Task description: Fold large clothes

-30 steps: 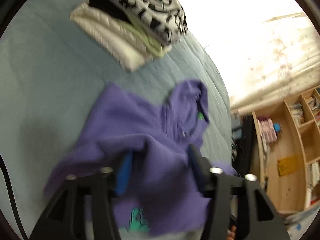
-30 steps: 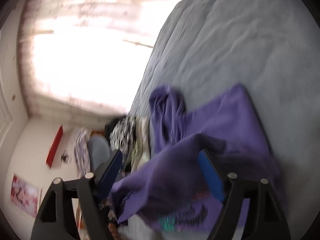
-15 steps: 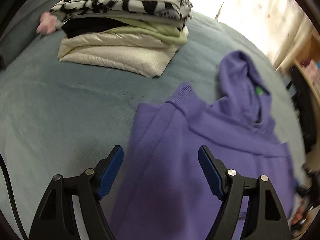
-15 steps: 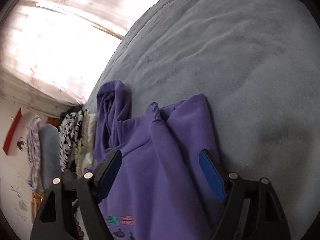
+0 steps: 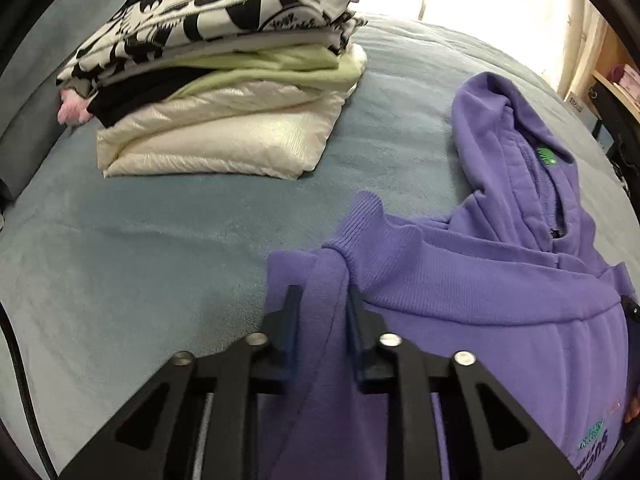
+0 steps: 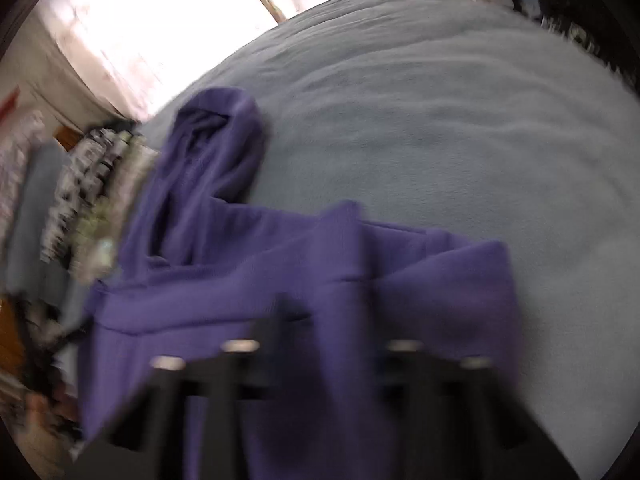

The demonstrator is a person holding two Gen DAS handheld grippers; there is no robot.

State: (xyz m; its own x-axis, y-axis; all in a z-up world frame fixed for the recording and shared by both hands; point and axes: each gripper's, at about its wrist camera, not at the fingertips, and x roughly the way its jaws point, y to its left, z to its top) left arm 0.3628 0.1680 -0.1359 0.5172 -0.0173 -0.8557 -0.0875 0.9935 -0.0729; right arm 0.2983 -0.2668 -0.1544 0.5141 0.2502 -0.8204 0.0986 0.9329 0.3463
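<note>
Hoodie (image 5: 500,300) flat on the blue bed (image 5: 140,260); left gripper (image 5: 320,304) has just been closing, pinching its near-left edge, right gripper (image 6: 324,312) clamped on cloth too.

Blue-grey plush bed cover (image 5: 168,248) underfoot of everything. Bright, blown-out window behind pale patterned curtains (image 5: 552,4). Wooden shelving (image 5: 618,76) at right edge. Strong daylight throughout.

both claws, left claw (image 5: 320,300) and right claw (image 6: 326,312), tilt downward, jaws just closed.
</note>
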